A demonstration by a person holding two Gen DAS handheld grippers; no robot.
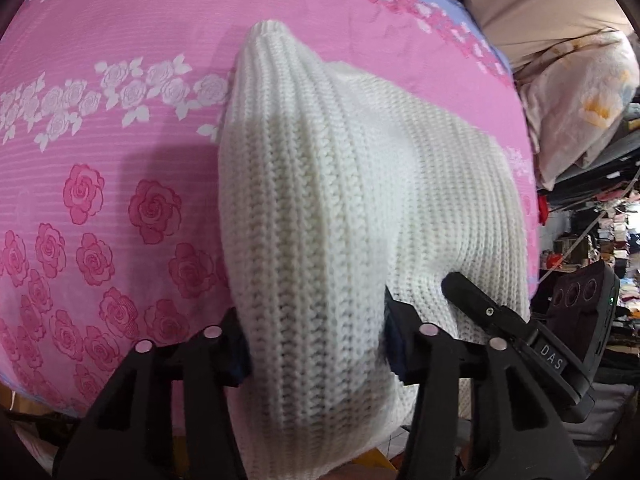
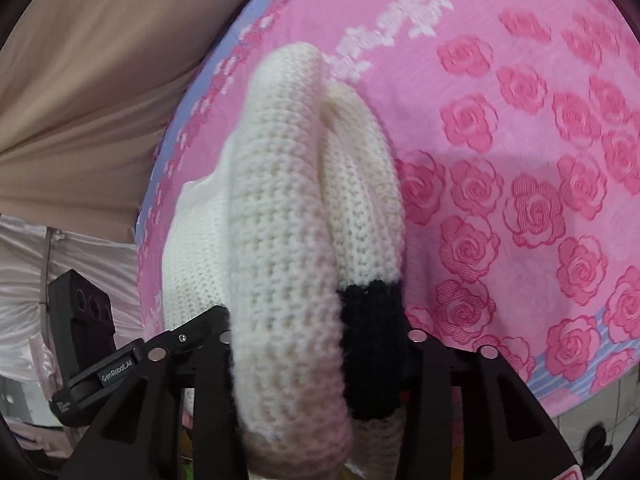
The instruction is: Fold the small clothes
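A cream knit sweater (image 1: pixel 340 200) hangs in the air over a pink rose-print bed sheet (image 1: pixel 120 160). My left gripper (image 1: pixel 316 344) is shut on a thick fold of the sweater. The other gripper (image 1: pixel 492 316) shows at its lower right, also in the knit. In the right wrist view my right gripper (image 2: pixel 320 344) is shut on the sweater (image 2: pixel 280 220), with a black cuff band (image 2: pixel 372 344) between the jaws. The left gripper (image 2: pixel 180 344) shows at the lower left there.
The pink sheet (image 2: pixel 520 160) covers the bed below. A beige cloth (image 2: pixel 100 100) lies beyond the bed's edge. A pale pillow or quilt (image 1: pixel 580 100) and cluttered shelves (image 1: pixel 600 240) stand to the right of the bed.
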